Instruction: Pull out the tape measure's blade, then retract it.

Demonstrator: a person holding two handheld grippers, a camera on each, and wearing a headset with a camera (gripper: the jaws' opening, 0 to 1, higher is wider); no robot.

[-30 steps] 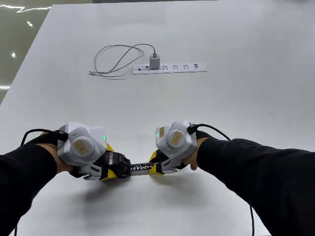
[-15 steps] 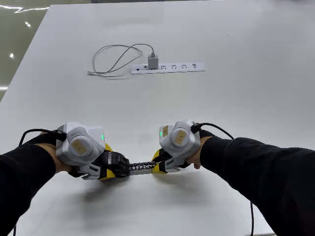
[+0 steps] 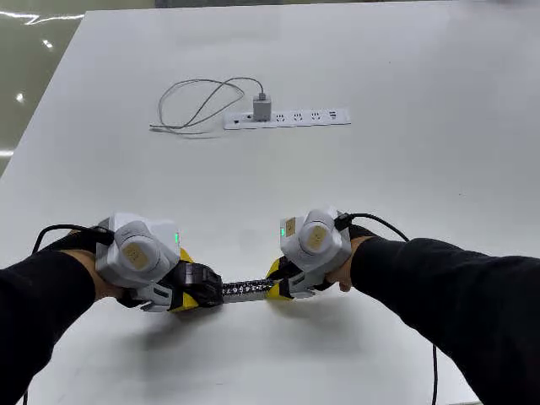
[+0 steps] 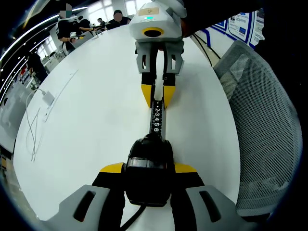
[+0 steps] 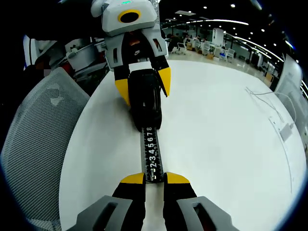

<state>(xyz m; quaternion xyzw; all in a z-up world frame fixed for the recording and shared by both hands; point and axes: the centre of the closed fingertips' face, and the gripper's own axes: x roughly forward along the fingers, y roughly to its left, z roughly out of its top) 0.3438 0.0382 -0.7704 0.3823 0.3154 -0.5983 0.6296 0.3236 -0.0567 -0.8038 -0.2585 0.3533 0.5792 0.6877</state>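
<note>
- Down at the near edge, two dark sleeves reach in over the white table [image 3: 405, 169], which is smooth and matt, and each hand carries a gripper.
- A grey mesh chair [image 4: 260, 120] stands just off that near edge, seen in both gripper views.
- The left gripper [image 3: 187, 288] is clamped around the black case of the tape measure [image 3: 202, 283], one yellow jaw tip on each side. The case sits low over the table, close to the near edge and left of centre.
- The right gripper [image 3: 275, 290] is pinched tight on the free end of the blade [image 3: 245, 288]. The blade runs straight between the two grippers, and its printed numbers read up to 8 in the right gripper view.
- Further up the table, well apart from the work, a white power strip [image 3: 287, 118] lies flat with a charger [image 3: 262, 107] plugged in near its left end. A thin cable [image 3: 198, 94] loops away to the left.
- Off the far left corner there is a glossy floor [image 3: 21, 76]. People [image 4: 72, 24] sit at other desks beyond the table, and long ceiling lights [image 5: 226, 21] cross a big open room.
- Against a second ago, the right gripper has slid to the right and the bared stretch of blade is longer. The left gripper and the case hold about the same spot.
</note>
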